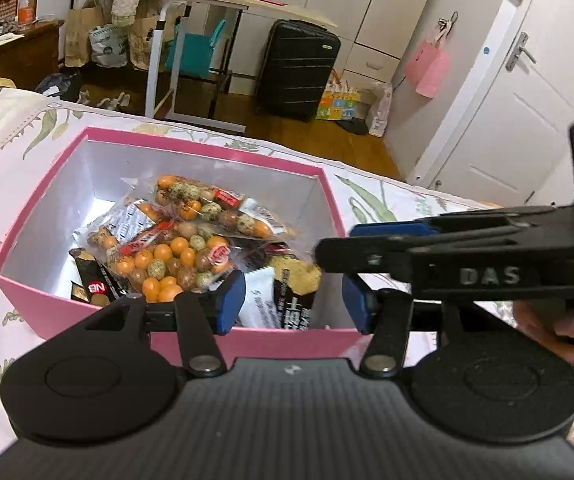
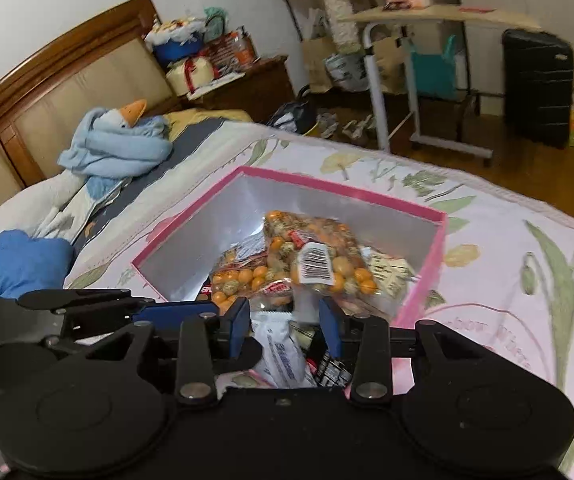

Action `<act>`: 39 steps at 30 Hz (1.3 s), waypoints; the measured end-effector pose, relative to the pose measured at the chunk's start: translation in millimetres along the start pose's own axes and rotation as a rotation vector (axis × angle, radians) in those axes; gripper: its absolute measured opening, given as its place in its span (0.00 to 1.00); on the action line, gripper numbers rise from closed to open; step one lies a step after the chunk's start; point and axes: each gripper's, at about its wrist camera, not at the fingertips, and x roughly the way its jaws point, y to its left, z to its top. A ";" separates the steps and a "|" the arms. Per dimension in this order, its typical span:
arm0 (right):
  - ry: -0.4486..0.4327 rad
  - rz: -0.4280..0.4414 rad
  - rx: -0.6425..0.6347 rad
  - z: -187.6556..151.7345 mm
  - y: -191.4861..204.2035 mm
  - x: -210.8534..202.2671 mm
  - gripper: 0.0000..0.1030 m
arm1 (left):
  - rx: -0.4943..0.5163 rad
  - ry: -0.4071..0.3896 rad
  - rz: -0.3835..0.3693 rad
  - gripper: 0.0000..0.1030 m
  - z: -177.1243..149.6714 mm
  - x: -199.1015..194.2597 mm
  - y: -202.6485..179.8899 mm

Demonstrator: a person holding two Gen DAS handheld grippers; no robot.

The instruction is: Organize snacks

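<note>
A pink box [image 1: 99,140] with a white inside sits on the floral bedspread and holds several snack packets. Clear bags of orange and speckled nuts [image 1: 167,258] lie on top, with a white packet [image 1: 259,300] and a black cracker packet [image 1: 295,292] near the front wall. My left gripper [image 1: 291,302] is open and empty over the box's near rim. My right gripper [image 2: 287,320] is open and empty just above the white packet [image 2: 279,348]; it also reaches in from the right in the left wrist view [image 1: 371,248]. The nut bags [image 2: 311,264] lie beyond it.
The box [image 2: 427,276] rests on a bed with a floral cover [image 2: 507,280]. A goose plush wrapped in blue cloth [image 2: 115,144] lies by the headboard. A rolling side table [image 1: 215,4], a black suitcase [image 1: 297,68] and bags stand on the floor beyond the bed.
</note>
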 end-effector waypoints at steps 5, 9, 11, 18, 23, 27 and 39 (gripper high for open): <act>-0.040 -0.058 0.044 -15.8 -8.5 -38.3 0.43 | 0.068 -0.015 0.023 0.51 -5.6 -12.0 -20.5; -0.102 -0.128 0.052 -30.7 -11.2 -78.2 0.43 | 0.092 -0.025 0.005 0.51 -8.4 -26.9 -34.2; -0.137 -0.165 0.053 -37.7 -9.1 -98.1 0.43 | 0.092 -0.030 -0.001 0.51 -9.9 -34.8 -40.0; -0.145 -0.316 0.075 -64.8 2.3 -149.6 0.44 | 0.173 -0.009 0.013 0.51 -14.7 -65.5 -71.5; -0.147 -0.377 0.134 -84.6 6.5 -172.0 0.47 | 0.235 -0.034 0.018 0.53 -19.9 -91.3 -95.0; -0.161 -0.383 0.148 -102.9 13.9 -182.0 0.48 | 0.258 -0.034 0.012 0.57 -27.0 -104.6 -110.7; -0.222 -0.523 0.113 -131.6 44.2 -199.8 0.65 | 0.271 -0.038 -0.013 0.66 -56.1 -123.6 -133.8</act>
